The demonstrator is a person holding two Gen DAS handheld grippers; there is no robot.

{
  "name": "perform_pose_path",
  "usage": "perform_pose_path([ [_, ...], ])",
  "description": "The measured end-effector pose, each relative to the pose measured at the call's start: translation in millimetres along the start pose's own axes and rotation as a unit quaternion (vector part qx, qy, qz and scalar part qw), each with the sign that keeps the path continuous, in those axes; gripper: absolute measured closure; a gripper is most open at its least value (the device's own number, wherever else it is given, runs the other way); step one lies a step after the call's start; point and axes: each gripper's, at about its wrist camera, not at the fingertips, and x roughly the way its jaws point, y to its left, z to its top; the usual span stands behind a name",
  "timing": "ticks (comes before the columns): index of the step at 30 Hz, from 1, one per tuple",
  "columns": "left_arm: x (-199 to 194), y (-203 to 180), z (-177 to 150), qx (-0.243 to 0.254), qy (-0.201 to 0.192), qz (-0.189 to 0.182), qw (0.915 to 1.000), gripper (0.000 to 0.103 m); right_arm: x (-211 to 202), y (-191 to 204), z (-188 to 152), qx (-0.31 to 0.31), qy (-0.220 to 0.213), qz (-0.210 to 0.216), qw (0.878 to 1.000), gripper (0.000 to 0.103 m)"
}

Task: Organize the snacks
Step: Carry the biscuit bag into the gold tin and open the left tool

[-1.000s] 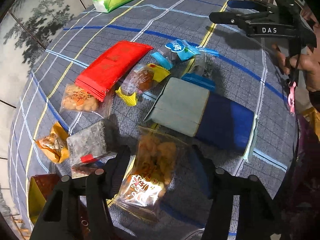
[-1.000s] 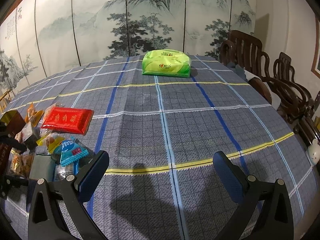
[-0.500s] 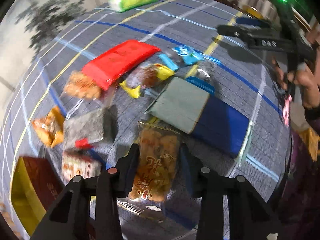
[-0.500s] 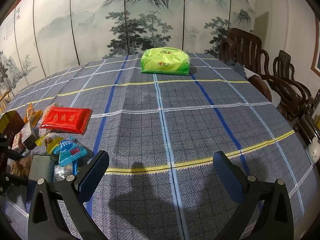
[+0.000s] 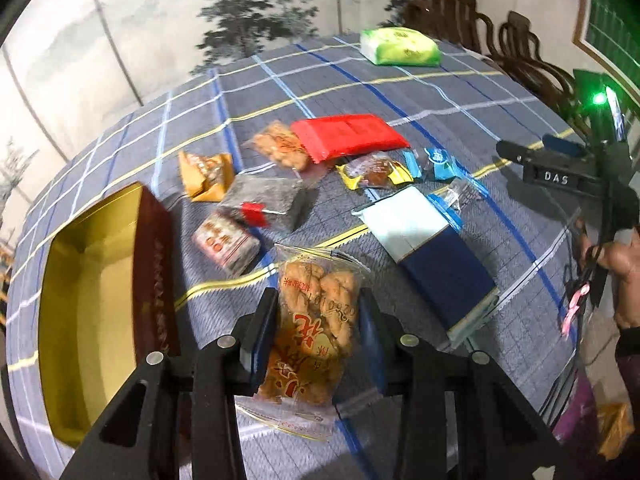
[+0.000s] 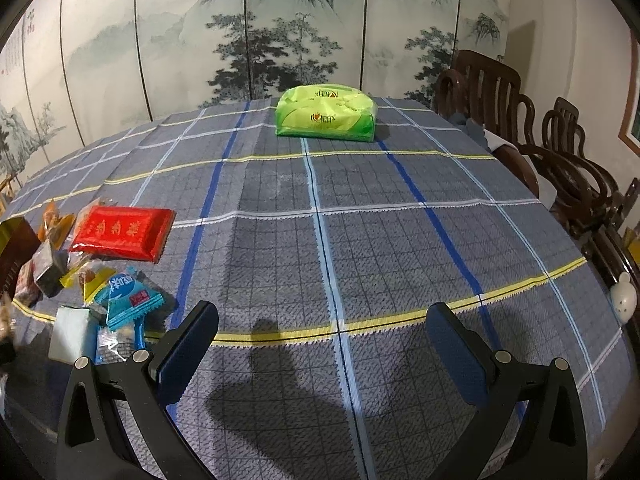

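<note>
My left gripper (image 5: 316, 316) is shut on a clear bag of fried twists (image 5: 316, 304) with red lettering, held a little above the checked tablecloth. An open box with a gold inside (image 5: 92, 280) and dark red wall stands to its left. More snacks lie beyond: a red packet (image 5: 348, 136), a dark grey packet (image 5: 264, 200), a pink-white packet (image 5: 226, 244), an orange packet (image 5: 206, 174), a blue packet (image 5: 438, 162) and a blue-and-white box (image 5: 428, 244). My right gripper (image 6: 322, 344) hangs open over bare cloth, with nothing between its fingers; the left wrist view shows it at the right (image 5: 568, 168), held by a hand (image 5: 624, 264).
A green tissue pack (image 6: 326, 116) lies at the far side of the round table (image 6: 360, 240). Dark wooden chairs (image 6: 532, 136) stand at the right edge. A painted folding screen (image 6: 240, 40) closes off the back.
My left gripper closed on the bag of fried twists, lifted it off the cloth and rolled, bringing the gold box into view. The right gripper stayed where it was.
</note>
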Motion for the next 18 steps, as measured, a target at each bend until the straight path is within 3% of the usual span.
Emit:
perform_pose_path([
  [18, -41.4, 57.9, -3.1, -0.04, -0.039, 0.091, 0.9942, 0.067, 15.1, 14.0, 0.6, -0.033, 0.038, -0.046, 0.998, 0.0],
])
